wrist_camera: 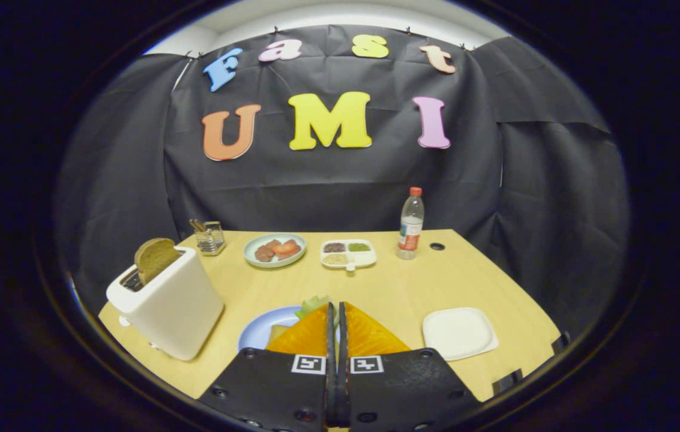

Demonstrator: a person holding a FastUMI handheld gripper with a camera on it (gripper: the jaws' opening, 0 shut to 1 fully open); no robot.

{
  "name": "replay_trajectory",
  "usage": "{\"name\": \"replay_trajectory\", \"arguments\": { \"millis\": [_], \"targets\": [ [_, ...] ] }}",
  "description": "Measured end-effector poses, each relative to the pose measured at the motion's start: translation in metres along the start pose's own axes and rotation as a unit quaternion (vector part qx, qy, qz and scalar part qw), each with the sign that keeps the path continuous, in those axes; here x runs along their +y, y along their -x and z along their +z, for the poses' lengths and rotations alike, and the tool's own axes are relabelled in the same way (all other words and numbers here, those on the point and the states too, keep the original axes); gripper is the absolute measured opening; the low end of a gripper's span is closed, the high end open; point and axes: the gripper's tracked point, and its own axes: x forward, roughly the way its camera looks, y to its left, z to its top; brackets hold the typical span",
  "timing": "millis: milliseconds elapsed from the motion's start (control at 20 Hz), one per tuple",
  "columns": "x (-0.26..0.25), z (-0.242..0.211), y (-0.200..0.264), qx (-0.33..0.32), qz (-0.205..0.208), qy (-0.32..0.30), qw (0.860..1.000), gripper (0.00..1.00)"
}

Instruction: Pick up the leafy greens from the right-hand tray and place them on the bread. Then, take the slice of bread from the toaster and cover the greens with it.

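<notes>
My gripper [335, 306] hangs over a blue plate [255, 332] at the table's near edge, its two fingers pressed together. Pale leafy greens [314, 303] stick out at the fingertips, pinched between them. A bit of bread [278, 332] shows on the plate, just left of the fingers; the rest of it is hidden behind them. To the right lies the white square tray [460, 333], bare. On the left stands the white toaster [168, 306], with a brown bread slice [155, 258] rising from its slot.
At the back of the wooden table [388, 288] are a wire caddy [210, 237], a green plate of meat and tomato [275, 249], a divided white dish of seeds [348, 253] and a red-capped bottle [411, 224]. A dark hole [437, 246] is near the bottle.
</notes>
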Motion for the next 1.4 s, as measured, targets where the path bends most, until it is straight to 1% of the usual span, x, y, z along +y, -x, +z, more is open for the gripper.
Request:
{"name": "replay_trajectory", "arguments": {
  "millis": [200,300,350,400,550,600,650,850,1100,1150,1200,1300,1400],
  "targets": [
    [0.063,-0.005,-0.005,0.005,0.053,-0.023,0.998,0.00],
    [0.084,-0.021,-0.011,0.037,0.079,-0.059,0.994,0.00],
    [0.087,-0.028,-0.017,0.050,0.082,-0.073,0.993,0.00],
    [0.081,-0.034,-0.025,0.055,0.074,-0.077,0.993,0.00],
    [0.044,-0.050,-0.055,0.052,0.028,-0.059,0.996,0.01],
    [0.029,-0.057,-0.062,0.053,0.007,-0.050,0.997,0.00],
    [0.017,-0.065,-0.069,0.060,-0.004,-0.049,0.997,0.00],
    [-0.006,-0.087,-0.085,0.086,-0.013,-0.071,0.994,0.00],
    [-0.022,-0.099,-0.094,0.096,-0.024,-0.065,0.993,0.01],
    [-0.021,-0.101,-0.094,0.100,-0.021,-0.065,0.993,0.03],
    [-0.022,-0.101,-0.095,0.101,-0.025,-0.064,0.993,0.04],
    [-0.019,-0.097,-0.091,0.100,-0.013,-0.061,0.993,0.34],
    [-0.022,-0.085,-0.079,0.088,-0.016,-0.058,0.994,0.65]
  ]
}}
